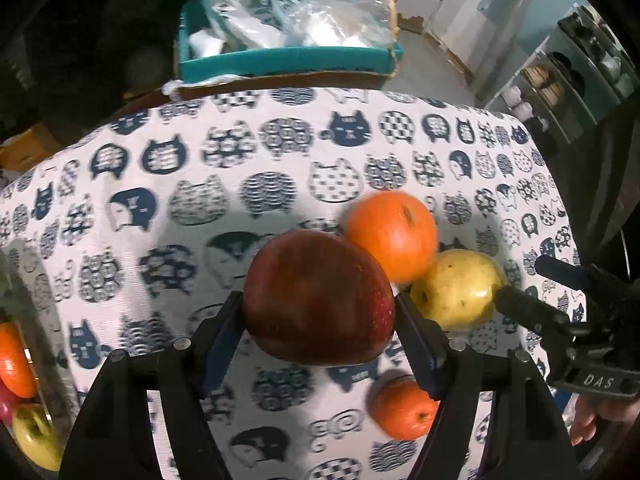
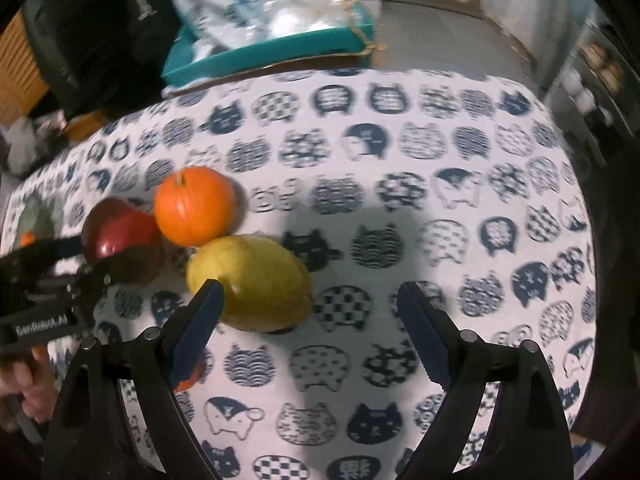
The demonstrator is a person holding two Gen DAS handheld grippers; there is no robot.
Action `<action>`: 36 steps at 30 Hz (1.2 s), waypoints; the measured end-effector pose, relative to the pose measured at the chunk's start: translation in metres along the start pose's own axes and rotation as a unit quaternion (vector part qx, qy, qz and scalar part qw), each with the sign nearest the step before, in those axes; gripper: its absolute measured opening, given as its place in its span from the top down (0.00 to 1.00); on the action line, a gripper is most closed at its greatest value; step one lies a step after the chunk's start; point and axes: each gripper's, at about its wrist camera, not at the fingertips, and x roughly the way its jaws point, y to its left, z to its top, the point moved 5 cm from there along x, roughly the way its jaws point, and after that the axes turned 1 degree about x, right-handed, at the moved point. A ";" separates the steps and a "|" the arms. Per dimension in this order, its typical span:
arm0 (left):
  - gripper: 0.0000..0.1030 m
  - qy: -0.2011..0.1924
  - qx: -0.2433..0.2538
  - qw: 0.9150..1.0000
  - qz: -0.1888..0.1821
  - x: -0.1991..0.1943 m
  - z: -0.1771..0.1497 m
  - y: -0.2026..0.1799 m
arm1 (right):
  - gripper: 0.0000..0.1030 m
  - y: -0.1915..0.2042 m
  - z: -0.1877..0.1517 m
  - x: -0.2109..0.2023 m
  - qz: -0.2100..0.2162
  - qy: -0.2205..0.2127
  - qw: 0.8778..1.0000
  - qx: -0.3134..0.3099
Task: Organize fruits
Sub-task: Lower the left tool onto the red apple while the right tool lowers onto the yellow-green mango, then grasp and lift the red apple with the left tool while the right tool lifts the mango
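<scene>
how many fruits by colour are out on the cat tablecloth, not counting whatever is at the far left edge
Red: 1, the apple held in the left hand-held gripper
Orange: 2, the large orange fruit and the small orange fruit
Yellow: 1, the yellow fruit near the open right hand-held gripper
Total: 4

Apple sits between left jaws, above the worktop. Orange just beyond it, right; pear right of the jaws, touching orange. Small orange below the right finger. From right jaws: pear ahead-left by left finger, box far behind.
</scene>
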 end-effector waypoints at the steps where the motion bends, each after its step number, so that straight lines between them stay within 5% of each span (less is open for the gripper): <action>1: 0.27 0.000 -0.003 1.000 0.001 -0.001 -0.001 0.005 | 0.14 0.004 0.000 0.001 0.004 0.002 1.000 -0.006; 15: 0.27 0.003 -0.027 1.000 0.006 -0.009 -0.014 0.042 | 0.15 0.036 -0.012 0.045 0.043 0.061 0.997 -0.019; 18: 0.27 0.002 -0.028 1.000 0.005 -0.011 -0.016 0.045 | 0.24 0.040 -0.016 0.051 0.049 0.073 0.996 -0.020; 36: 0.27 -0.032 -0.018 0.999 0.008 -0.048 -0.024 0.047 | 0.30 0.057 -0.020 0.027 -0.003 0.017 0.999 -0.032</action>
